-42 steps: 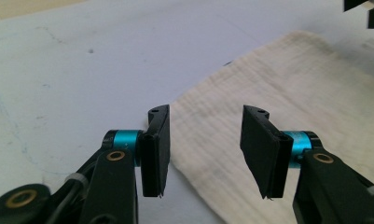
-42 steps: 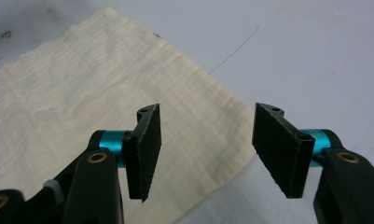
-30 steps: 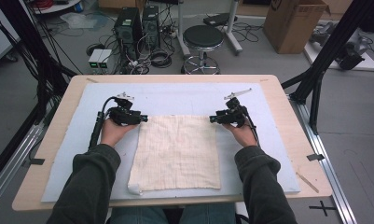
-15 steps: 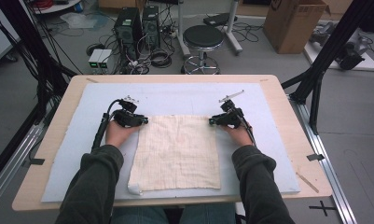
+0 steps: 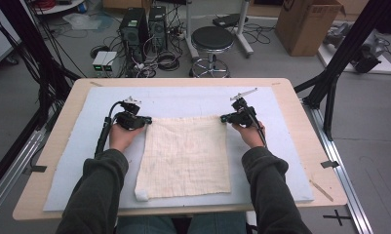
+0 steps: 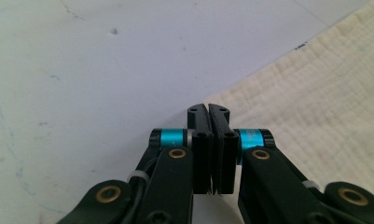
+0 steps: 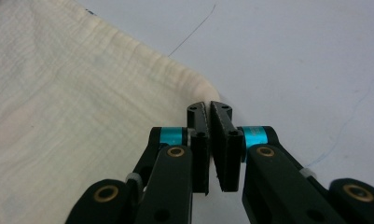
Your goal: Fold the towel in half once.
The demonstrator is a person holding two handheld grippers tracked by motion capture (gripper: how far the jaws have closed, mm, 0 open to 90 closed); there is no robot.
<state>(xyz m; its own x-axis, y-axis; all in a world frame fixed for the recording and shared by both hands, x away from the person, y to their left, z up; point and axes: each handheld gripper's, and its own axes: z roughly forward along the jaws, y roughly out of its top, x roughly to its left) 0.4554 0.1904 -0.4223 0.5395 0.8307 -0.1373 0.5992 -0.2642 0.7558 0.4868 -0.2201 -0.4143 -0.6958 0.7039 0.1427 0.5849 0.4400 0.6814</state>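
At far corners, cloth (image 5: 185, 156) pinched, jaws' contact hidden

Black stool (image 5: 212, 40), cardboard box (image 5: 307, 24), cables on grey floor (image 5: 17, 92).

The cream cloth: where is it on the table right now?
In the high view the cream cloth lies flat mid-table on the pale blue mat, its far corners at the left tool and right tool.

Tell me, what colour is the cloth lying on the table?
The cloth is pale cream with a crinkled weave, clearest in the right gripper view.
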